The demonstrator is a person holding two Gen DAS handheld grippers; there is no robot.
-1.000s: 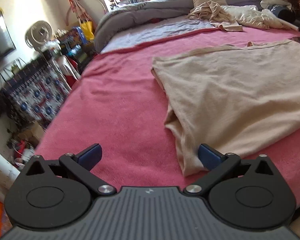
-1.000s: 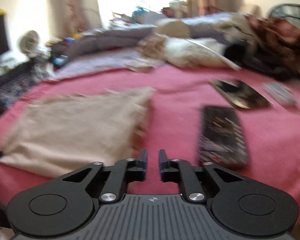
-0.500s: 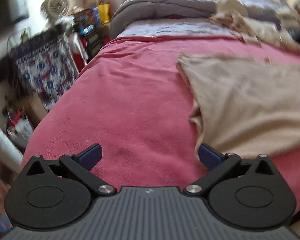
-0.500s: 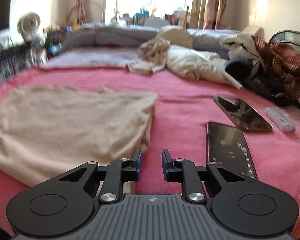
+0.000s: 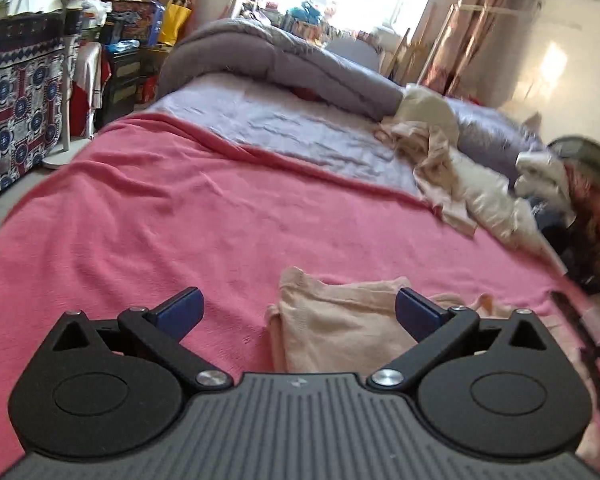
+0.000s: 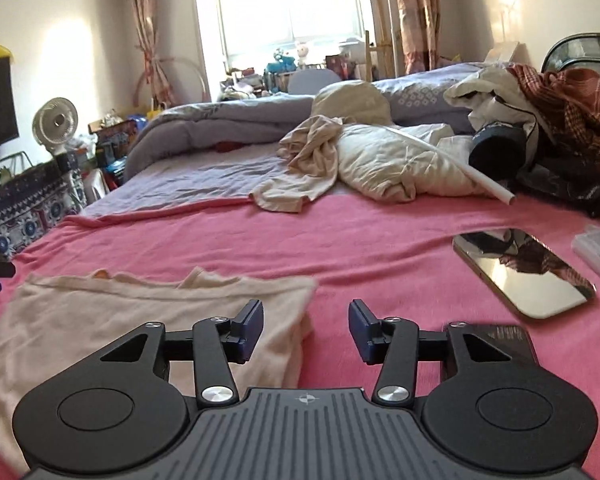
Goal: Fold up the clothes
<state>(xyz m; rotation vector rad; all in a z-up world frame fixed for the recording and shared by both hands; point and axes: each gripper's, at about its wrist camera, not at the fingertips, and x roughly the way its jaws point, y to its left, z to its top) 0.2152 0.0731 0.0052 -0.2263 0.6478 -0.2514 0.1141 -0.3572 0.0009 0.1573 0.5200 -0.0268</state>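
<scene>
While the beige garment (image 6: pixel 140 320) lay flat on the pink blanket (image 6: pixel 360 248), the left gripper (image 5: pixel 298 308) hung wide open and empty over its left edge, and the right gripper (image 6: pixel 306 324), partly open and empty, straddled its right corner, likely lining up for a fold.

You will find no legible text, brand name, number or sign in either view. The only mark is a small pale emblem moulded on the ribbed grey housing (image 5: pixel 299 381) behind the left tongs, and again on the matching housing (image 6: pixel 307 399) behind the right tongs; it contains no letters. Printing on the colourful boxes (image 5: pixel 134 20) beside the bed is too small and blurred for you to read.
</scene>
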